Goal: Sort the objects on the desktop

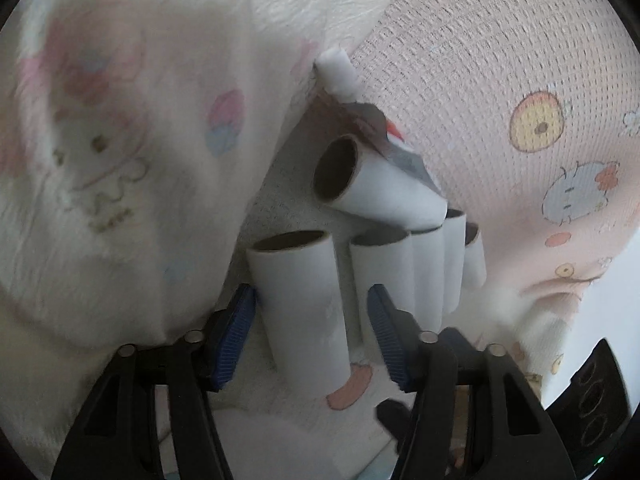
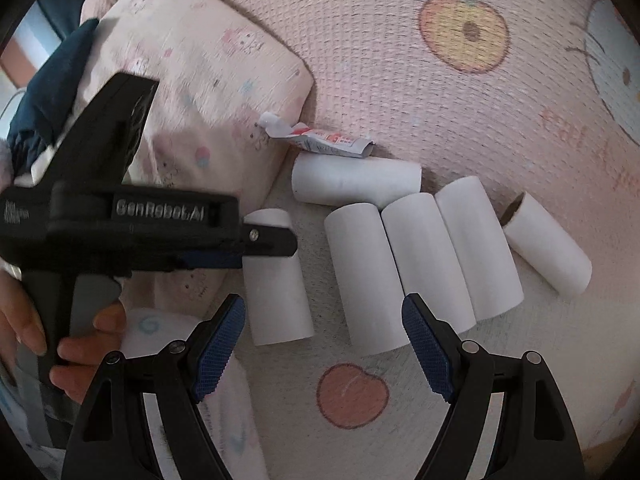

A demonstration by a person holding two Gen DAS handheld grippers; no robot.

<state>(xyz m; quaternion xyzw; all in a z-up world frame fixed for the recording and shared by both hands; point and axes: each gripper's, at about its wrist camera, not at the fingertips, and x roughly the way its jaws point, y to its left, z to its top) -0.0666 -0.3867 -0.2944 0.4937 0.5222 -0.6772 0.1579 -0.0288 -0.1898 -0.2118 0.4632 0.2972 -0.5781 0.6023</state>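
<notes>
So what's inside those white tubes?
Nothing shows. The sideways roll looks hollow, with brown cardboard inside; its far end stays dark. The leftmost roll, between the open left gripper, looks hollow too.

You were working over a bed covered in a pale pink waffle-weave sheet [image 2: 400,60] printed with cartoon fruit and animals, which carried everything in view. On it lay six white cardboard tubes: four [image 2: 364,276] side by side in a loose row, a fifth [image 2: 546,244] angled off at the right end, and a sixth [image 2: 356,180] lying crosswise behind the row. Just beyond that crosswise tube rested a squeezed, crumpled toothpaste tube [image 2: 320,140], and a soft pillow [image 2: 208,92] in matching pink cartoon print sat on the sheet at the left, beside the tubes.
</notes>
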